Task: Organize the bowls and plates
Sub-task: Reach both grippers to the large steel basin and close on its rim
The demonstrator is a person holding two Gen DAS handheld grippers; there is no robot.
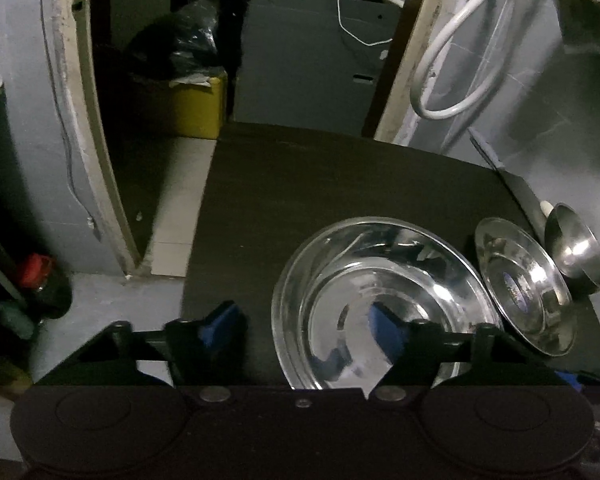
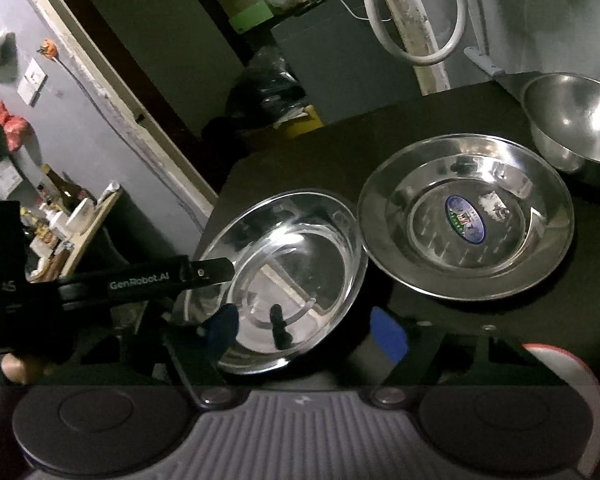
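Reading "GenRobot.AI" in pale letters, the left gripper [image 2: 204, 300] reaches in from the side, its jaws spread wide astride the near rim of the plain steel plate [image 1: 384, 300] on the dark table [image 1: 300, 184]. Just beside that plate lies a second steel plate [image 2: 466, 216] with an oval blue sticker [image 2: 466, 219] at its centre; the sticker's writing is too blurred to read. A steel bowl [image 2: 576, 124] stands near it by the wall. The right gripper [image 2: 304, 330] hovers with jaws spread above the plain plate's near edge.
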